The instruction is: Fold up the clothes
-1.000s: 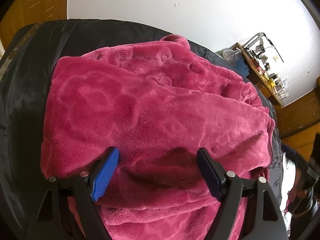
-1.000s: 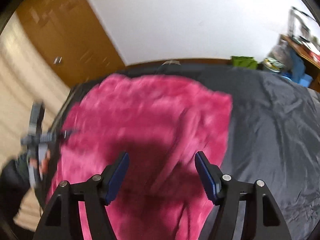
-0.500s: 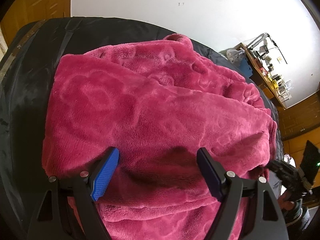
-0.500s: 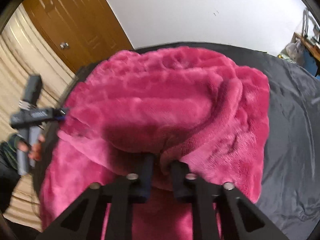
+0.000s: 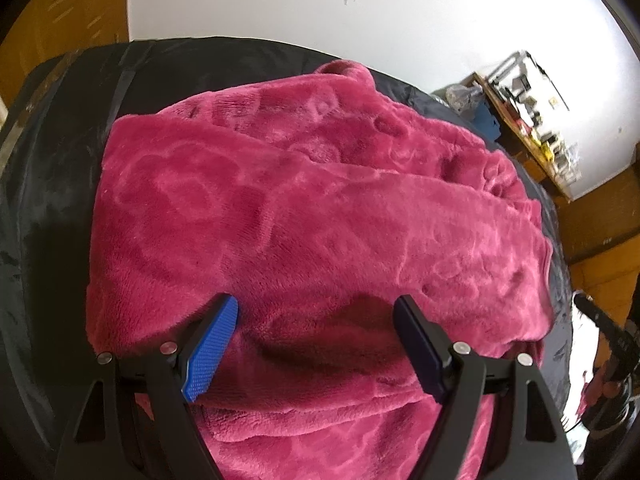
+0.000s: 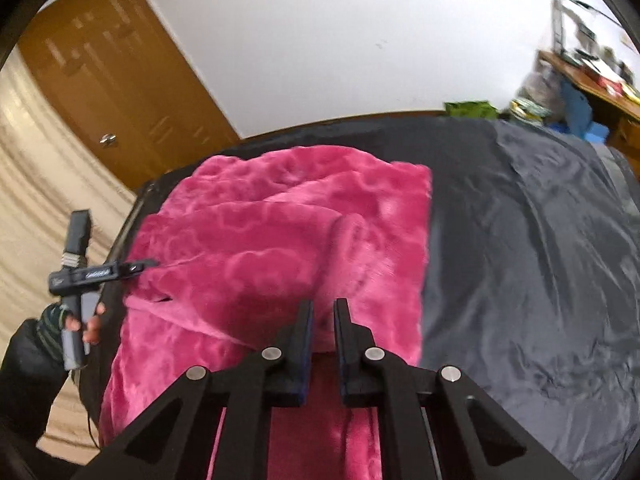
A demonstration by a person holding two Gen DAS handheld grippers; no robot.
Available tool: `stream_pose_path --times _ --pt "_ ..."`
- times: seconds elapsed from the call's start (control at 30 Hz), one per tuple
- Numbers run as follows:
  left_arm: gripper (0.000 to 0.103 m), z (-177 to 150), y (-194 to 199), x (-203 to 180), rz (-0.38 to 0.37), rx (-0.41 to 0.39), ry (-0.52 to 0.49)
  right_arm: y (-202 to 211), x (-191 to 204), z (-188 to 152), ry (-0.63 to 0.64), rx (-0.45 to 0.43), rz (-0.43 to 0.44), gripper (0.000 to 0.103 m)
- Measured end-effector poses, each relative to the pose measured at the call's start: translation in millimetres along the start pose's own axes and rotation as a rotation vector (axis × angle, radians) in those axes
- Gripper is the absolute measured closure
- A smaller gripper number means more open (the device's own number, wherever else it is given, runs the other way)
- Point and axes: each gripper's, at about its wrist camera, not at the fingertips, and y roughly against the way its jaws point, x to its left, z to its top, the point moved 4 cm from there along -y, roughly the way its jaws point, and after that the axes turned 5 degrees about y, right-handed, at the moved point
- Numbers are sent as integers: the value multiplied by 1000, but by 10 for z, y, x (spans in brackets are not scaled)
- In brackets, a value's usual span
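Dark, slightly shiny bedding (image 6: pixel 532 248) covered the bed and served as the work surface, with a magenta fleece garment (image 5: pixel 320 216) spread in loose folds over its near left part.

Nearest the garment's front edge, the right gripper (image 6: pixel 323 310) had its jaws drawn together on a raised ridge of the fleece, the pink pile bunched between the two dark pads. The left gripper (image 5: pixel 316 310) sat over the garment's near portion with its jaws well apart, a blue pad on one side and a dark one on the other, nothing pinched between them; whether the tips pressed into the pile could not be told. From the right wrist view, the same left gripper showed at the garment's left edge, gripped by a hand (image 6: pixel 82 322) in a dark sleeve.

Beyond the garment, bare bedding ran to the far edge of the bed. Left of the garment stood a brown wooden door (image 6: pixel 120 92), and behind it a plain white wall (image 6: pixel 340 40). Far to the garment's right, a cluttered wooden desk (image 5: pixel 524 136) carried small items too blurred to name.
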Motion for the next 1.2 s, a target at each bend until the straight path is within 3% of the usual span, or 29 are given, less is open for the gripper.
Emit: stream_pose_path --times 0.07,0.1,0.13,0.2,0.27,0.37,0.43,0.53,0.63,0.87,1.03,1.2 --pt "20 -14 7 -31 1 4 -18 -47 53 29 5 0 -36 85" --pt "20 -22 13 -45 -1 6 -24 -75 133 58 22 -5 -32 71" --pt "20 -29 18 -59 -3 7 -31 -108 250 95 48 -12 -11 44" --pt "20 -38 27 -85 -8 11 -41 -174 484 170 102 -27 32 25" --pt "20 -43 23 -95 -7 11 -47 -259 723 197 167 -22 60 25" --pt "20 -77 4 -110 3 5 -69 -528 976 189 233 33 38 25" --pt "20 -111 -1 -118 12 -3 -99 -779 933 123 223 101 15 25" --pt "20 -169 -10 -85 8 -16 -148 -1089 662 -95 225 229 -87 26" --pt "20 -218 11 -38 -13 -29 -178 -1060 553 -218 289 213 -70 28" --pt "20 -169 156 -9 -30 -28 -152 -1141 782 -377 504 245 -241 27" --pt "20 37 434 87 -24 -107 -101 -770 735 -124 342 144 -128 27" --pt "20 203 293 228 1 -91 -28 -636 714 199 240 62 -94 27"
